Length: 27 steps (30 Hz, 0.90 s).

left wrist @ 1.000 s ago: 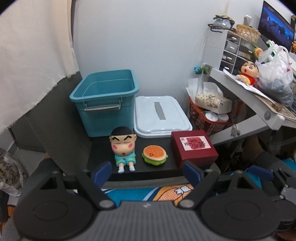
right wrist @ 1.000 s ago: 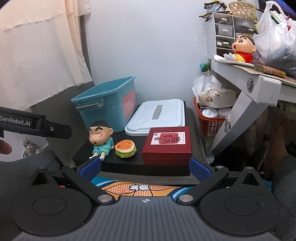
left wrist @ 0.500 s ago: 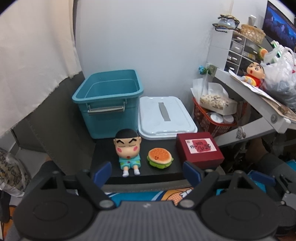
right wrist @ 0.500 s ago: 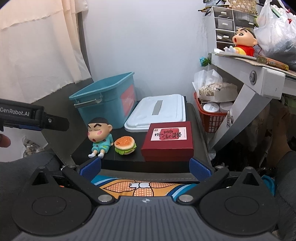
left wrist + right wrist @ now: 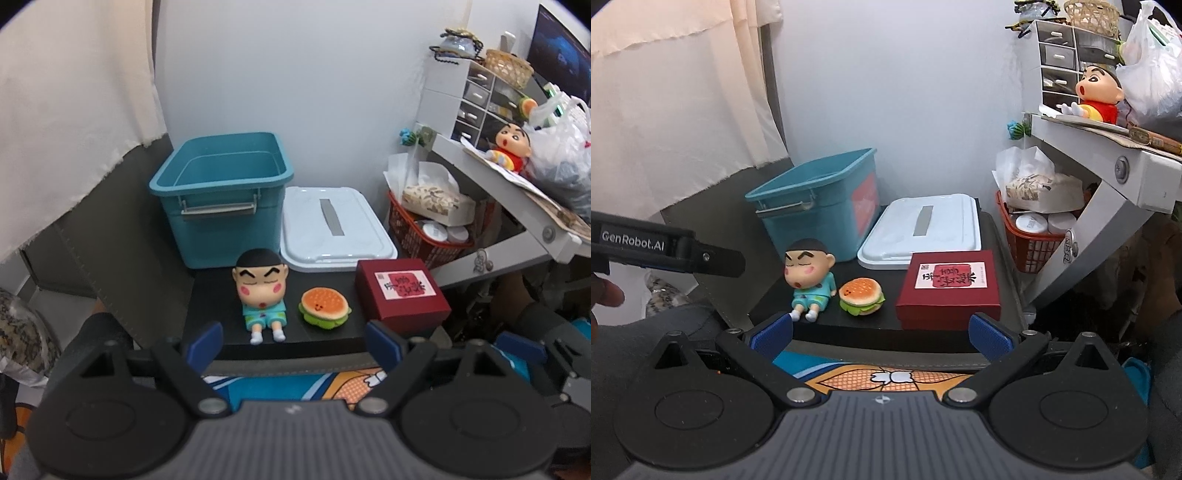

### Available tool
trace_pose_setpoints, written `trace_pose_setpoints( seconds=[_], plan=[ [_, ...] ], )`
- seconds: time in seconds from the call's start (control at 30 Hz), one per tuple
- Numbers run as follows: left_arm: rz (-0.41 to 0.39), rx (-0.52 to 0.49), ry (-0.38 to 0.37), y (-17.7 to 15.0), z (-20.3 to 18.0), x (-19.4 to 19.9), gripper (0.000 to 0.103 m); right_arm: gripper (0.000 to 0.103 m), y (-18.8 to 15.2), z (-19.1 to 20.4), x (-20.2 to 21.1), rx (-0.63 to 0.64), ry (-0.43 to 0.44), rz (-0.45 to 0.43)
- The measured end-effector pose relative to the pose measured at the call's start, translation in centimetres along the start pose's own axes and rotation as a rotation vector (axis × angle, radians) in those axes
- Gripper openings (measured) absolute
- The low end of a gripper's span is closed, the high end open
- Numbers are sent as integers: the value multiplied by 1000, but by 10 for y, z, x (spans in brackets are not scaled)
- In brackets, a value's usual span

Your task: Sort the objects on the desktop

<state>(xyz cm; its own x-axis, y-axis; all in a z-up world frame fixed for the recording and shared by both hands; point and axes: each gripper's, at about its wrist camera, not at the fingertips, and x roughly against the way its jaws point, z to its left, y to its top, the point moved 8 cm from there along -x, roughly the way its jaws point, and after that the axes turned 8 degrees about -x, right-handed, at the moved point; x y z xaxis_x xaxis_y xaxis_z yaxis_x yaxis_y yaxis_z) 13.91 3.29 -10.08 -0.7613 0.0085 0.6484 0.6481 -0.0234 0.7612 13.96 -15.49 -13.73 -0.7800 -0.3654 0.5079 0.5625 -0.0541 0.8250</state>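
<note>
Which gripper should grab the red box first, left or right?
Right, probably. The red box sits just ahead of the right gripper, toward its right finger; from the left gripper it lies off to the right, past its right finger. Both are open and empty.

White lettering reading "GenRobot.AI" runs along the black side of the left tool, which enters the right wrist view from 9 o'clock. On the lid of the dark red box, at 3 o'clock of the toy burger on the tabletop, a white label carries a red panel with black brush characters, printed upside down to both cameras and too stylised to read. A small black square code sits at the label's corner nearest 10 o'clock in the right wrist view; its pattern is too fine to make out. The same label shows in the left wrist view, equally illegible.
</note>
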Motion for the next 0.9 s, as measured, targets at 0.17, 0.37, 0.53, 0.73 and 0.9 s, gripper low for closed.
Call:
trace_pose_setpoints(
  seconds=[0.17, 0.37, 0.53, 0.73, 0.9],
  plan=[
    [0, 3, -5, -1, 0, 6, 87, 103, 0, 6, 1, 5, 16, 5],
    [-11, -3, -6, 1, -3, 25, 87, 103, 9, 10, 7, 1, 3, 0],
    [-12, -1, -11, 0, -1, 36, 87, 103, 14, 14, 16, 14, -1, 0],
    [-24, 3, -22, 2, 3, 35, 87, 103, 15, 16, 16, -8, -5, -23],
    [-24, -1, -30, 6, 10, 21, 87, 103, 13, 25, 6, 29, 13, -27]
  ],
)
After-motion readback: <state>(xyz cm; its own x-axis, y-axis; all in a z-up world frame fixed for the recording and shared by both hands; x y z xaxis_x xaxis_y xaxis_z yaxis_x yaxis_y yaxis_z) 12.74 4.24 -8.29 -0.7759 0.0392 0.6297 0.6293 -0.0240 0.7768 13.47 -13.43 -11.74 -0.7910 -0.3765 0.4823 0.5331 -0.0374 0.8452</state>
